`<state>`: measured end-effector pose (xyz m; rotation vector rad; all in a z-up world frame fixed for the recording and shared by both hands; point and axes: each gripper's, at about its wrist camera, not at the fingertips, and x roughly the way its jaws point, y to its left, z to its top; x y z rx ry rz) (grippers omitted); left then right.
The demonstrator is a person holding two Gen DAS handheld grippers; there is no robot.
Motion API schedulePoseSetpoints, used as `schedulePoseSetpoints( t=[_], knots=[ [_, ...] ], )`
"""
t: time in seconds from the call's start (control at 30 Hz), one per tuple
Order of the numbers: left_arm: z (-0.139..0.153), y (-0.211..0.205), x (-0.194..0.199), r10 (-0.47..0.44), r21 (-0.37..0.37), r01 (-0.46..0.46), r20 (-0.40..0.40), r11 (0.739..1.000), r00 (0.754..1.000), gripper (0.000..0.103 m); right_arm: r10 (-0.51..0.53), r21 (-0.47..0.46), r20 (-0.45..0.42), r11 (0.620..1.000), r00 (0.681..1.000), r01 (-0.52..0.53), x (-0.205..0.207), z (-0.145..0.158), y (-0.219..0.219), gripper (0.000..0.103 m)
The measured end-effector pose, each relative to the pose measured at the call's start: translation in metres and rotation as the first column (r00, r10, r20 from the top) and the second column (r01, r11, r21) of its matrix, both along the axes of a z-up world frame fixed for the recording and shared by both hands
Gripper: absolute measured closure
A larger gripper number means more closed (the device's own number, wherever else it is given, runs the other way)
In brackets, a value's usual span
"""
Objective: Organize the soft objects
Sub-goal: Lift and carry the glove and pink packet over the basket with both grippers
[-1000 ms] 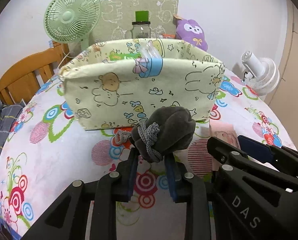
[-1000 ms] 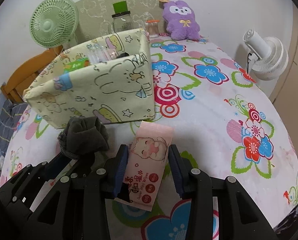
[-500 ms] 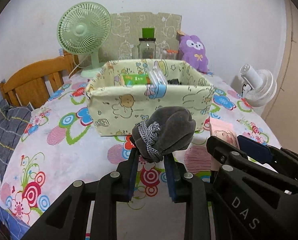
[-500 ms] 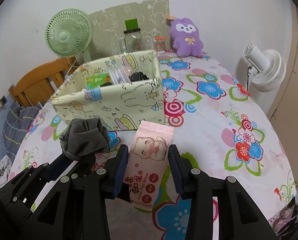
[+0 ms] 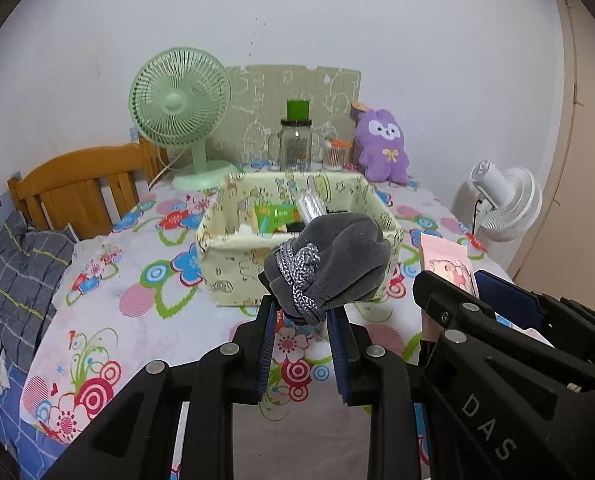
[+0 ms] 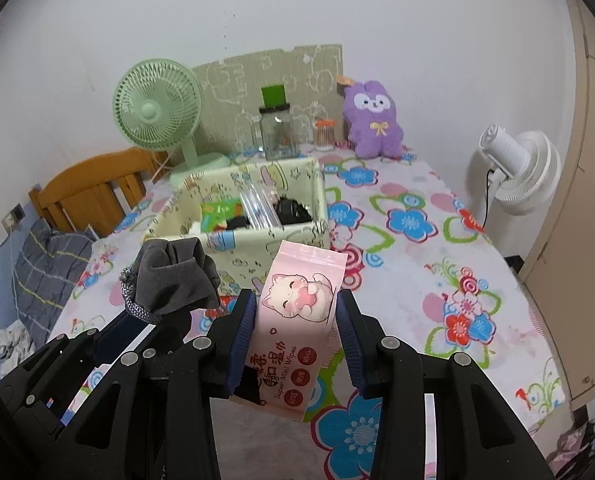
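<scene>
My left gripper is shut on a grey drawstring pouch, held in the air in front of the cream fabric box. The same pouch shows at the left of the right wrist view. My right gripper is shut on a pink pack of mini wipes, also lifted above the table; that pack peeks out beside the right gripper's body in the left wrist view. The open box holds a green packet, clear tubes and dark items.
A floral cloth covers the table. At the back stand a green fan, a glass jar, a small orange-lidded jar and a purple plush. A white fan is at the right, a wooden chair at the left.
Both grippers have risen and drawn back from the box with pouch and wipes still held. The box now looks smaller and its inside shows.
</scene>
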<state>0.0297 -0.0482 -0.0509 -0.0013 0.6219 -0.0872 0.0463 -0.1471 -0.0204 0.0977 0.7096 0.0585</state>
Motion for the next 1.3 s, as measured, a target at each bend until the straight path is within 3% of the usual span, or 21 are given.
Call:
schedulePoseSetpoints(
  t=[0.67,1.3],
  knots=[
    [0.054,0.004,-0.001,0.006,0.011,-0.007,0.094,1.000,0.996,0.079,0.006,0.017,0.100,1.000,0.995,-0.007,-0.002,0.054,0.004,0.059],
    [0.059,0.011,0.049,0.022,-0.002,-0.021,0.090,1.000,0.996,0.079,0.030,0.029,0.098,0.999,0.995,-0.033,0.056,0.060,0.008,0.059]
  ],
)
